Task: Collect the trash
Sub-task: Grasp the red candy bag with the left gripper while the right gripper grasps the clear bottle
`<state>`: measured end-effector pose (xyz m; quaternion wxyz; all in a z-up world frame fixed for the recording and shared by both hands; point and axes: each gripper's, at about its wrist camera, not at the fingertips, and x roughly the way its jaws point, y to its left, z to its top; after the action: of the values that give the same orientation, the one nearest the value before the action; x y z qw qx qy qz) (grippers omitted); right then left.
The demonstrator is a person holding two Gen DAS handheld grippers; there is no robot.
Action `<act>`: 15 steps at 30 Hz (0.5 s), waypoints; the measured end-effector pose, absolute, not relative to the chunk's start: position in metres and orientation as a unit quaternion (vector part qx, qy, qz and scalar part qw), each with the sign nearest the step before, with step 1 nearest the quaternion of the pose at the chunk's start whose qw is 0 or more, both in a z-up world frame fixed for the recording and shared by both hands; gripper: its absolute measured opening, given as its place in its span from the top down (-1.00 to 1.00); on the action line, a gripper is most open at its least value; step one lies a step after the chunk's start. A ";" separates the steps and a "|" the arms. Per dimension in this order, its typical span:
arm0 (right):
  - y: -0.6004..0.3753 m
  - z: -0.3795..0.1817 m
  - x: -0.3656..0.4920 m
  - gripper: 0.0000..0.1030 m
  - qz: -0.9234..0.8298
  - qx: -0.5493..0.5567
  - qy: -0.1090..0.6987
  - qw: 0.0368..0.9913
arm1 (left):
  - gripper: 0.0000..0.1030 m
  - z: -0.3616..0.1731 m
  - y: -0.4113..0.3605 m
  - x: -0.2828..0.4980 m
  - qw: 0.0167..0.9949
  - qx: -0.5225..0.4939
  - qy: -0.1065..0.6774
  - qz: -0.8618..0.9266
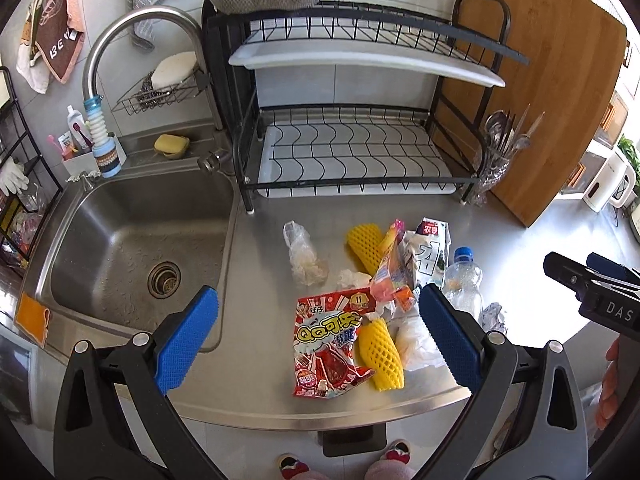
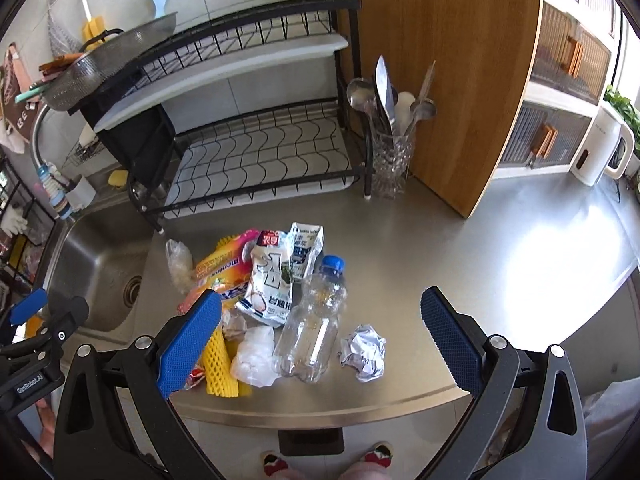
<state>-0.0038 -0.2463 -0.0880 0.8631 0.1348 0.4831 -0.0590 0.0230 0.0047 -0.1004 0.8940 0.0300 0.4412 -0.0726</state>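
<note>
though near counter edge (image 2: 320, 412), trash heap (image 2: 268, 280)

Two wrist views, both looking down over my counter (image 1: 256, 392)

My left camera sits above the front edge, facing the sink (image 1: 120, 248) and dish rack (image 1: 352, 152). My right camera sits further right, facing the cutting board (image 2: 440, 80). Both share the trash pile (image 2: 280, 300) and rack, fairly near.

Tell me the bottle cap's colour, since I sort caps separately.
Blue. The clear plastic bottle has a blue cap, best seen in the right wrist view.
</note>
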 end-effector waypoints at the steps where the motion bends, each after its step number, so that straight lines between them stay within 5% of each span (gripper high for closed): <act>1: -0.247 -0.096 -0.001 -0.80 -0.056 0.142 0.495 0.855 | -0.84 -0.107 0.006 0.026 0.890 0.029 0.449 -0.072; 5: -0.245 -0.126 0.013 -0.68 -0.050 0.140 0.531 0.834 | -0.83 -0.135 0.009 0.036 0.873 0.025 0.481 -0.073; 10: -0.252 -0.170 0.027 -0.10 -0.030 0.192 0.582 0.790 | -0.58 -0.171 0.010 0.044 0.853 0.035 0.516 -0.075; 15: -0.252 -0.189 0.040 -0.09 -0.027 0.204 0.595 0.777 | -0.40 -0.196 0.006 0.052 0.833 0.038 0.546 -0.080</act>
<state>0.0397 -0.2522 -0.1887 0.7771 0.2045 0.5947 -0.0270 0.0517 0.0064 -0.1956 0.8334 0.0384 0.5456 -0.0797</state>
